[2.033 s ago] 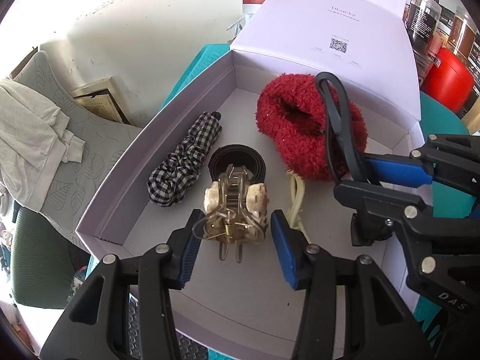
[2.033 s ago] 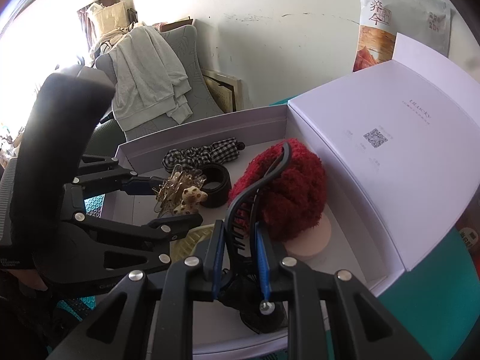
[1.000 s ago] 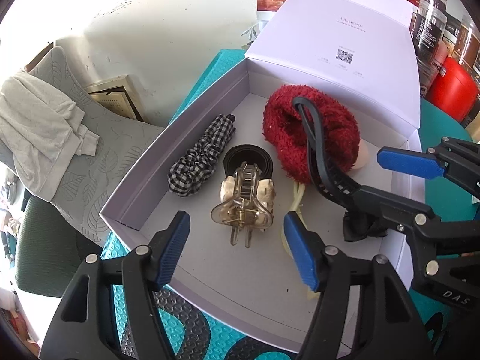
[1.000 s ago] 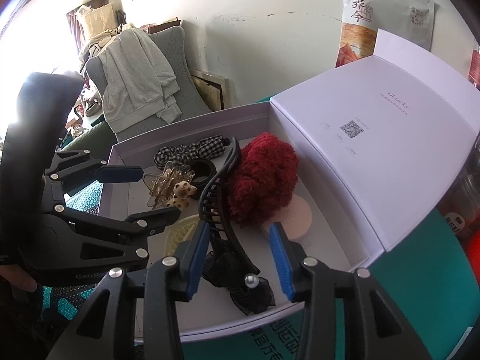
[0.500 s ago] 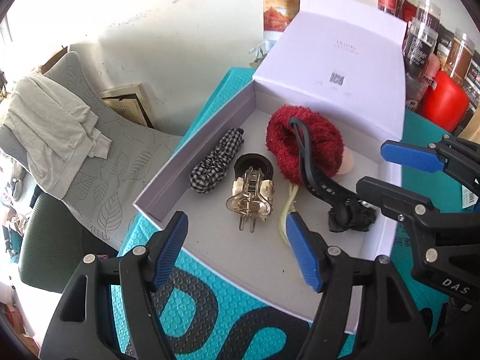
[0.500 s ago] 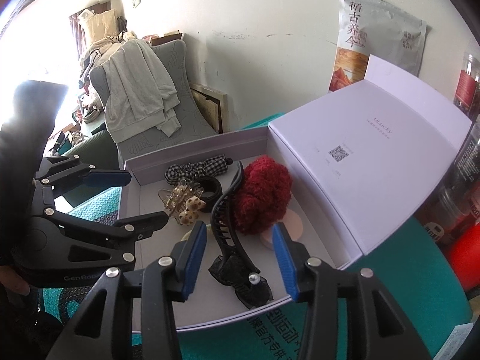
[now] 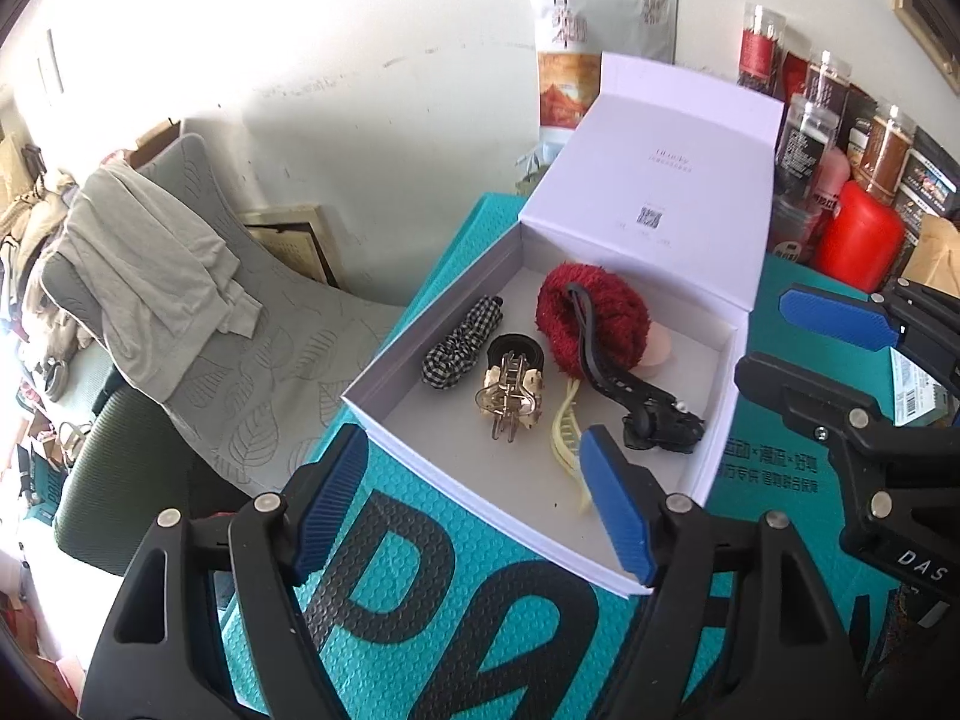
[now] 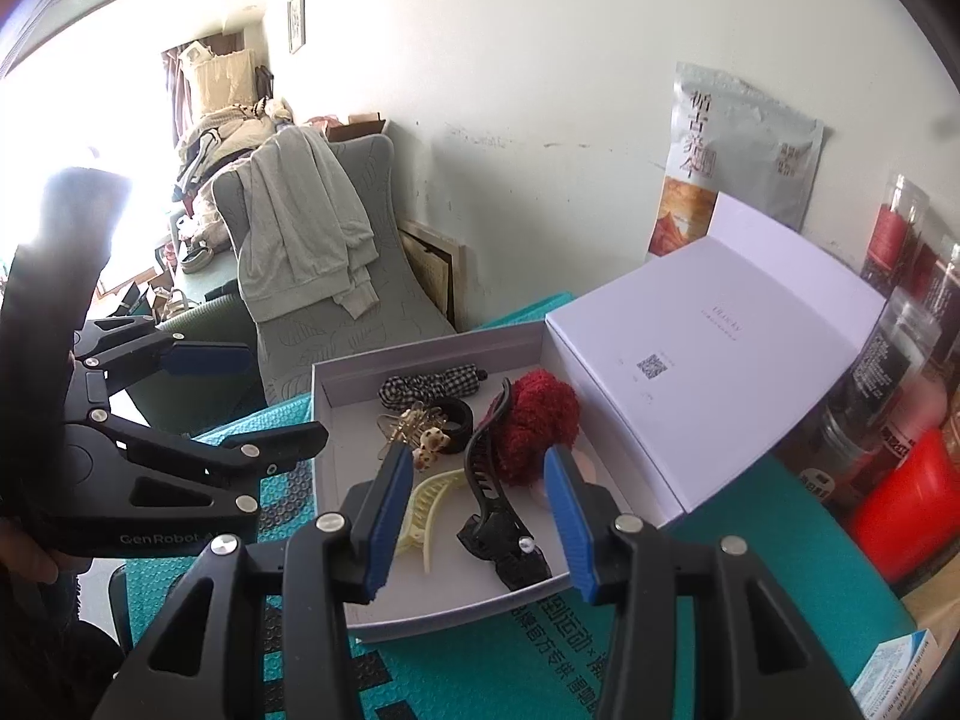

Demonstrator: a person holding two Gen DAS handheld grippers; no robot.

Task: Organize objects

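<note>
An open white box (image 7: 384, 396) (image 8: 450, 612) sits on the teal mat. Inside lie a checked scrunchie (image 7: 459, 343) (image 8: 429, 388), a black band (image 7: 516, 351), a clear claw clip (image 7: 510, 399) (image 8: 414, 426), a red fluffy scrunchie (image 7: 612, 312) (image 8: 540, 420), a black hair clip (image 7: 636, 396) (image 8: 498, 516) leaning on it, and a cream comb clip (image 7: 567, 432) (image 8: 429, 504). My left gripper (image 7: 474, 501) is open and empty, above the box's near edge. My right gripper (image 8: 474, 519) is open and empty, above the box's near side.
The box lid (image 7: 660, 192) stands open at the back. Jars and a red container (image 7: 864, 240) crowd the right. A grey chair with a draped garment (image 7: 162, 276) stands left of the table. A pouch (image 8: 732, 156) leans on the wall.
The right gripper opened and let go of the black hair clip, which now lies in the box. Both grippers pulled back and up, away from the box.
</note>
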